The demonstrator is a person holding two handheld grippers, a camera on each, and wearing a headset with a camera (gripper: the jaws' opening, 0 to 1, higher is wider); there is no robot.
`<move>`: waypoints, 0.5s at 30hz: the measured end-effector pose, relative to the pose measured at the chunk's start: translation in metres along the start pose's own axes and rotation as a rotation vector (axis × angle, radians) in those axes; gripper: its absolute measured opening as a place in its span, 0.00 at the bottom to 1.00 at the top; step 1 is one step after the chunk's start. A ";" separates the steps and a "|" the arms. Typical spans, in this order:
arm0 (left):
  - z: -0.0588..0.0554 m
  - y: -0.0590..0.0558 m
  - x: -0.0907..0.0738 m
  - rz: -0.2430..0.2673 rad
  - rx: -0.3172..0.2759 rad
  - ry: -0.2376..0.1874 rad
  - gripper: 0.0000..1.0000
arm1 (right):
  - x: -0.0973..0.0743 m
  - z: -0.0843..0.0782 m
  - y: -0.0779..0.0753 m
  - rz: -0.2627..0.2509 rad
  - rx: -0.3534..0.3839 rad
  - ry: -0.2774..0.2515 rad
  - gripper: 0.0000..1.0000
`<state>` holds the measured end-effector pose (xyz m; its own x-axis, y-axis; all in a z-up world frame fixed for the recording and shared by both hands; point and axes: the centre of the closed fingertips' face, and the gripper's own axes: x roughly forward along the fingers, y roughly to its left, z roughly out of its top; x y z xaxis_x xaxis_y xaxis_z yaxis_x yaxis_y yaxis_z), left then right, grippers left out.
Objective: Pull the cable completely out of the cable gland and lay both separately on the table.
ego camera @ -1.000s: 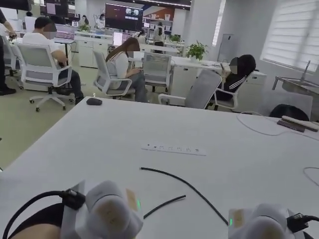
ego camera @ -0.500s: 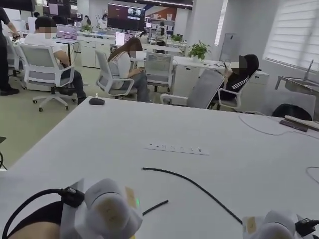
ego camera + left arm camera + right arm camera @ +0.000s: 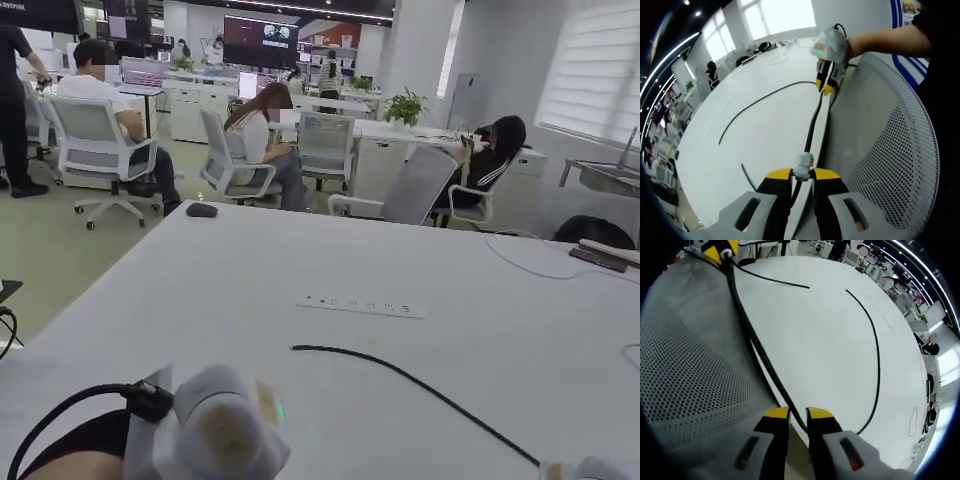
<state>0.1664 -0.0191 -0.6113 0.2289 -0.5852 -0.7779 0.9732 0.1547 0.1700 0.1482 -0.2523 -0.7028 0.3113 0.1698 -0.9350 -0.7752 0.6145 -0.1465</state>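
My left gripper [image 3: 802, 175] is shut on a white cable gland [image 3: 803, 164] held off the table's near edge. A black cable [image 3: 812, 122] runs taut from the gland to my right gripper [image 3: 826, 87], which is shut on it. In the right gripper view the cable [image 3: 752, 342] passes between the right gripper's [image 3: 797, 414] yellow tips and leads to the left gripper [image 3: 722, 251]. Beyond that, the cable [image 3: 400, 375] curves across the white table [image 3: 250, 280]. A short loose end [image 3: 746, 176] lies by the left jaws. The left gripper's body [image 3: 215, 430] sits at bottom left of the head view.
A grey mesh chair back [image 3: 890, 150] stands close under both grippers. A flat white power strip [image 3: 360, 304] lies mid-table, with a black mouse [image 3: 201, 210] at the far edge and thin white wires [image 3: 530, 262] at right. Seated people and office chairs are behind the table.
The right gripper has dropped down and right, almost out of the head view. The cable's short loose end has slid back toward the left gripper. The head camera has tilted slightly.
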 end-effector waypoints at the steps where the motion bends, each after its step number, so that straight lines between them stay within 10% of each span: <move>1: 0.000 0.000 0.000 0.001 0.002 0.003 0.16 | -0.003 0.001 0.000 0.001 0.028 -0.002 0.12; 9: -0.002 -0.003 0.005 -0.018 0.013 0.031 0.16 | -0.049 0.064 0.031 0.170 0.066 -0.198 0.15; 15: 0.001 -0.002 0.007 -0.012 0.019 0.022 0.16 | -0.064 0.105 0.054 0.187 -0.016 -0.264 0.17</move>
<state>0.1659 -0.0247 -0.6165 0.2171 -0.5689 -0.7932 0.9761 0.1326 0.1720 0.1441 -0.1485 -0.6172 0.2923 0.4738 -0.8307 -0.8406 0.5415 0.0131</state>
